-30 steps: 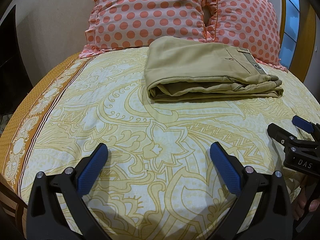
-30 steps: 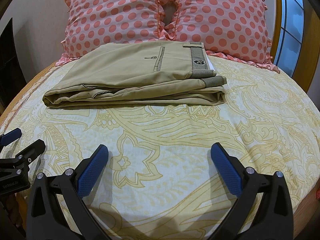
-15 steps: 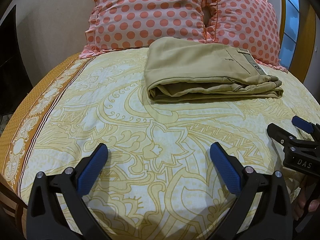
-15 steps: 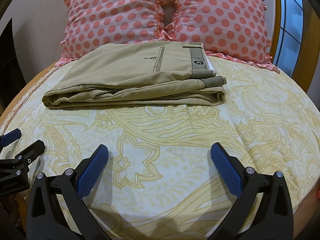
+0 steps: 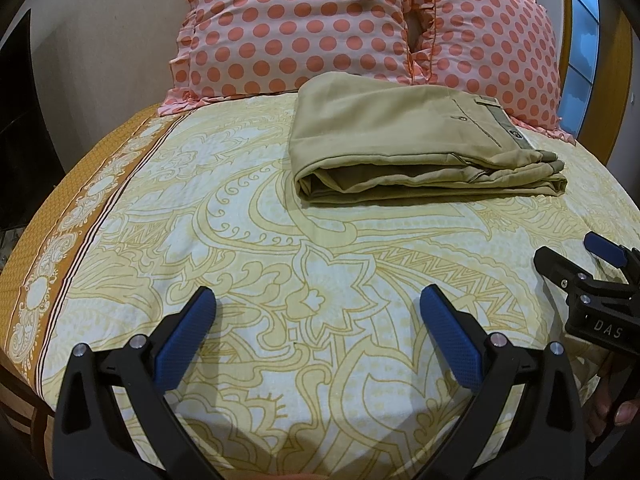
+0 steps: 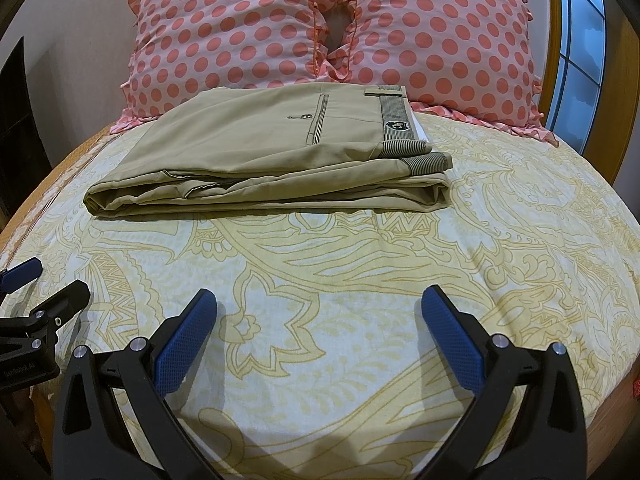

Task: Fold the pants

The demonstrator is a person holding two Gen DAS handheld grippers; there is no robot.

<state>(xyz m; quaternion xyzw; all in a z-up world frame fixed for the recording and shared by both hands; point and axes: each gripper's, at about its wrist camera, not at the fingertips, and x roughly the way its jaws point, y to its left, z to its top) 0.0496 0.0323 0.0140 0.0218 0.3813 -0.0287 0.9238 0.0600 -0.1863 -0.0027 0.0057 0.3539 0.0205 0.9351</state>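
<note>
Nothing has visibly moved in the past second: both grippers and the khaki trousers [image 6: 272, 160] sit where they did in the earlier frames. The trousers lie folded into a flat stack of several layers on the yellow paisley bedspread [image 6: 320, 280], toward the head of the bed and just in front of two pink polka-dot pillows [image 6: 240, 28], their far edge apparently touching the pillow frills. The striped waistband with its dark badge [image 6: 396, 125] and a buttoned back pocket face up on the right end of the stack, a layout that suggests the folding is finished and the garment has been set back out of the way. The left gripper [image 5: 318, 322] hovers low over the near part of the bedspread, its blue pads spread wide and holding nothing. The right gripper [image 6: 319, 322] matches it, jaws equally apart and empty, aimed at the trousers from well short of them. Each tool shows at the edge of the other's view, so the two are level and side by side. A few fingers of the person's right hand [image 5: 618, 408] are visible under the right tool's handle.
</note>
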